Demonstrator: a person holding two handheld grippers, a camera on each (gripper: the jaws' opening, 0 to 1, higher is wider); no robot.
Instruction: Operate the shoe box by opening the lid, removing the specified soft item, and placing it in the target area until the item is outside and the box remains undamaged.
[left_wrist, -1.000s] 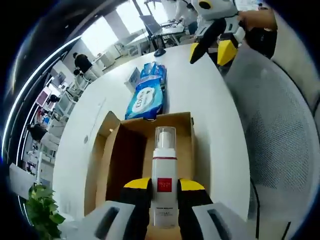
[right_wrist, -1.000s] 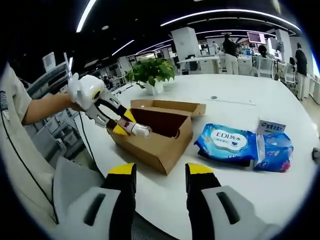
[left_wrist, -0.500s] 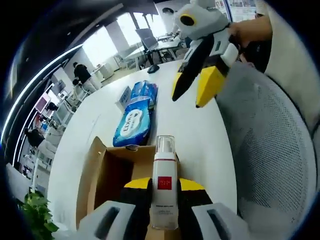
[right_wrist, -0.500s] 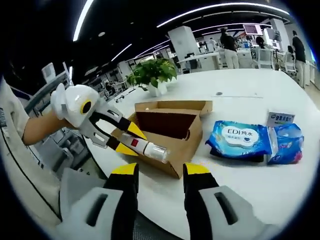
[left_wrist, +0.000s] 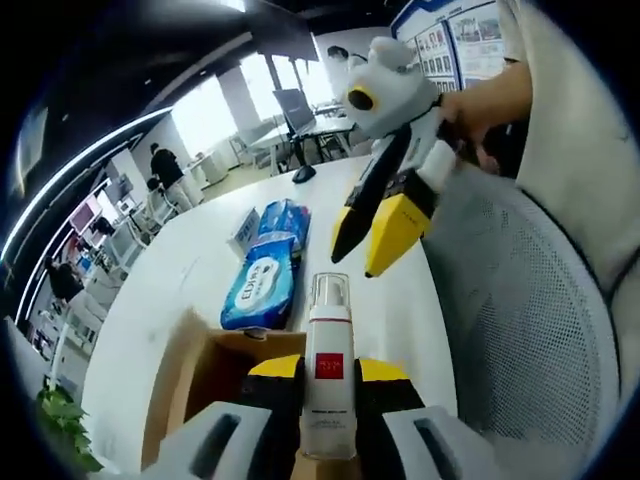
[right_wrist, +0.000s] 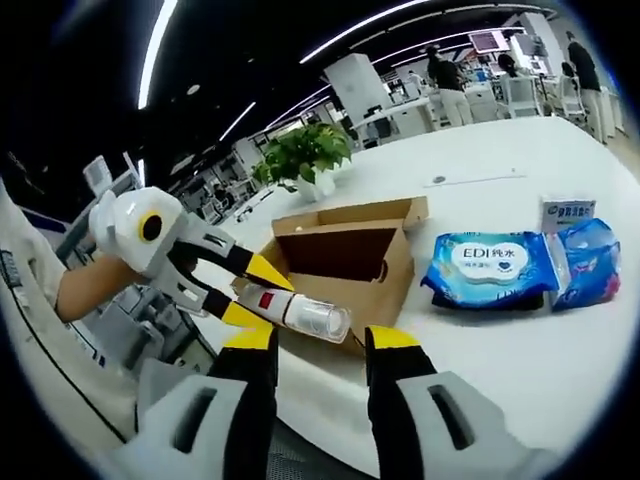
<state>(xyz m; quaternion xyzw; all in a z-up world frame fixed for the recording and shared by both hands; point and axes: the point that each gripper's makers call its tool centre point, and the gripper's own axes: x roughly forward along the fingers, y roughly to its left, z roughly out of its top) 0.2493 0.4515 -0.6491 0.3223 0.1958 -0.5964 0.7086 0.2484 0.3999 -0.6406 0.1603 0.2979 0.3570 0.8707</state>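
The white pump bottle (left_wrist: 328, 370) — clear cap, small red label on its side — is pinched between the yellow-tipped jaws of the left tongs (left_wrist: 328, 372), held up in the air above the near end of the open shoe box (left_wrist: 215, 375). In the right gripper view the same bottle (right_wrist: 292, 310) lies roughly level in the left tongs (right_wrist: 250, 295), its clear cap pointing toward the camera, in front of the box's near corner and above the bench edge.

The shoe box (right_wrist: 345, 262) is brown cardboard, its lid flap folded back and its dark inside open to view; it sits on the white bench (right_wrist: 520, 345). Just beside the box lies a blue pack of wet wipes (right_wrist: 492, 268), and touching that a second, smaller blue packet (right_wrist: 590, 262) with a small white carton (right_wrist: 567, 213) behind it.

The right tongs (right_wrist: 317, 345) are spread and hold nothing, hanging over the bench's near edge; from the left gripper view the right tongs (left_wrist: 368, 225) show above the bench, a hand (left_wrist: 478, 105) gripping them. A potted green plant (right_wrist: 305, 155) stands on the bench behind the box.
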